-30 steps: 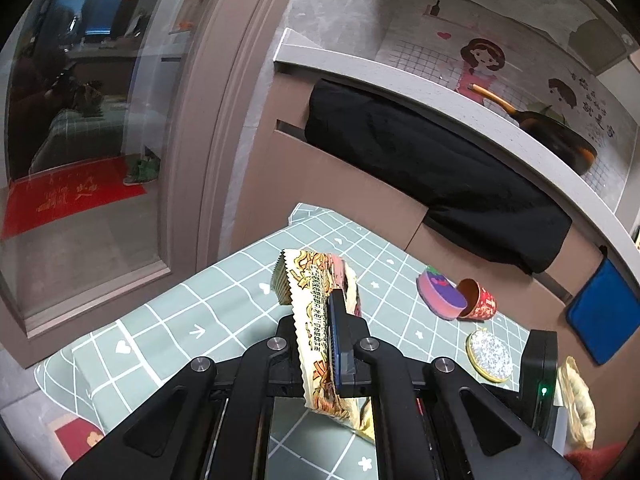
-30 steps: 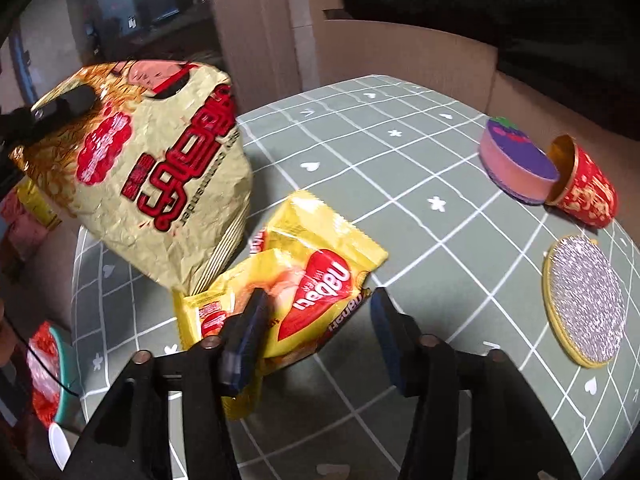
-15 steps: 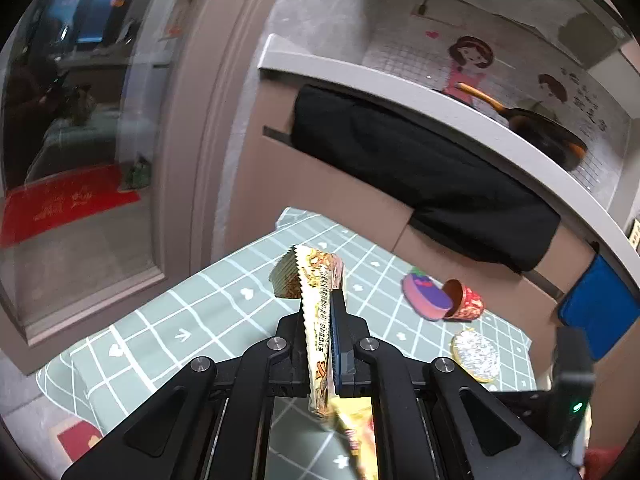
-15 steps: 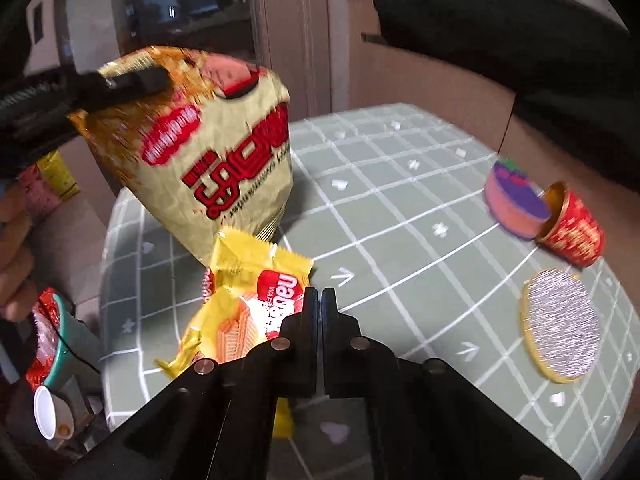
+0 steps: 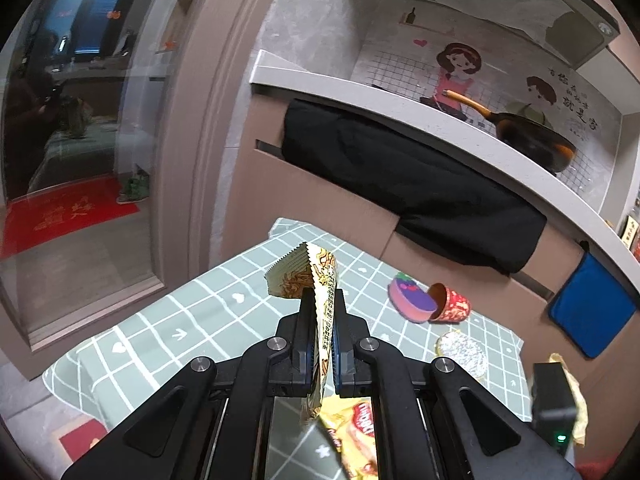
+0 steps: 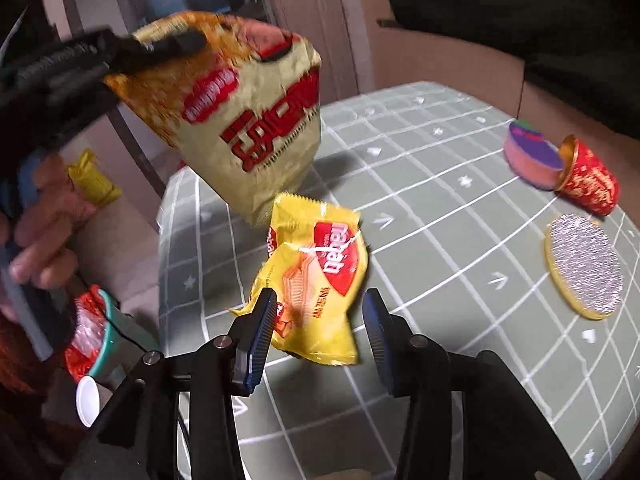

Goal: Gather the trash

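Holding: my left gripper [image 5: 323,330] is pinched tight on the noodle bag [image 5: 316,280], gripped edge-on near its crimped top, so the bag hangs clear above the table [image 5: 192,312].
My hand: on the left of the right wrist view, my hand [image 6: 44,216] grips the left tool's handle, with a small yellow packet [image 6: 93,179] just behind it.
Bin: low at the left edge, a teal-rimmed bin [image 6: 114,330] sits off the table with red wrappers inside; a white cup [image 6: 89,399] is beside it.
Noodle bag, side on: blurred, gold with red lettering, raised over the table's left part.
Wafer bag: the yellow wafer bag [image 6: 316,280] lies on the green checked cloth just under the noodle bag's lower corner.
Right gripper: my right gripper [image 6: 320,336] has its 2 jaws opening, 1 on each side of the wafer bag's near end, the pads not pressing it.
Far right: a purple-topped tub [image 6: 530,152] touches a tipped red cup [image 6: 590,182]; a foil lid [image 6: 584,266] lies nearer, apart from both.
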The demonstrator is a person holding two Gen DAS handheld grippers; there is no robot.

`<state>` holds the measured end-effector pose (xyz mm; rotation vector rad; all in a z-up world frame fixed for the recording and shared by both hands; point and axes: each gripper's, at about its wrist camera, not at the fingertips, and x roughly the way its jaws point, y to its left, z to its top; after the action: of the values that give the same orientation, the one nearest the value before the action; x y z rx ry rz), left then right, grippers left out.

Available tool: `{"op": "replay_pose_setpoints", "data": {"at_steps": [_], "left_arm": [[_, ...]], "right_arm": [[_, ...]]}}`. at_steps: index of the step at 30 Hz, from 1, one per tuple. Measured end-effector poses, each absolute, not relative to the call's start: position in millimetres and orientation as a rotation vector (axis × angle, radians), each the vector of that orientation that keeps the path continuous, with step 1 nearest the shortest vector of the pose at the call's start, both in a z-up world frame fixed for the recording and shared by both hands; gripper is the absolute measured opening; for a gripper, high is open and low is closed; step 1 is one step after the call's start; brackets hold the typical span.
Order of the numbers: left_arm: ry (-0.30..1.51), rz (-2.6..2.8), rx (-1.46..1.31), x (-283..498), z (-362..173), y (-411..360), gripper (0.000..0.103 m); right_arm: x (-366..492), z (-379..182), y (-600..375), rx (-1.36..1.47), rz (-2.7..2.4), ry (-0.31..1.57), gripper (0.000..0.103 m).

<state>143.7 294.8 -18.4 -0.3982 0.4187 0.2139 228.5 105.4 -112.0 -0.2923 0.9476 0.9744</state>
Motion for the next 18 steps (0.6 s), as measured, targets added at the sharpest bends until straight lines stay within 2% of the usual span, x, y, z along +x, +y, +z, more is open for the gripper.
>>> {"op": "replay_pose_setpoints", "data": {"at_steps": [5, 9, 10, 11, 14, 18], "left_arm": [[0.439, 0.246, -0.431, 133.1, -33.2, 308.4, 0.007], [0.445, 0.253, -0.451, 131.6, -40.0, 313.5, 0.007], [0.445, 0.251, -0.453, 131.4, -40.8, 313.7, 0.007], [0.445, 0.251, -0.453, 131.1, -41.2, 312.9, 0.007], [0.447, 0.249, -0.451, 130.3, -42.4, 313.0, 0.007], [0.443, 0.248, -0.450, 130.8, -41.3, 313.3, 0.007]], "right_arm": [[238.6, -134.0, 123.6, -0.311, 0.902, 0.993, 0.044], [228.3, -136.2, 137.3, -0.412, 0.884, 0.928, 0.044], [225.0, -135.9, 138.6, -0.439, 0.876, 0.912, 0.042], [223.9, -135.5, 138.5, -0.447, 0.879, 0.901, 0.031], [220.6, -133.7, 137.9, -0.469, 0.876, 0.870, 0.009], [214.1, -113.5, 125.1, -0.437, 0.917, 0.807, 0.005]]}}
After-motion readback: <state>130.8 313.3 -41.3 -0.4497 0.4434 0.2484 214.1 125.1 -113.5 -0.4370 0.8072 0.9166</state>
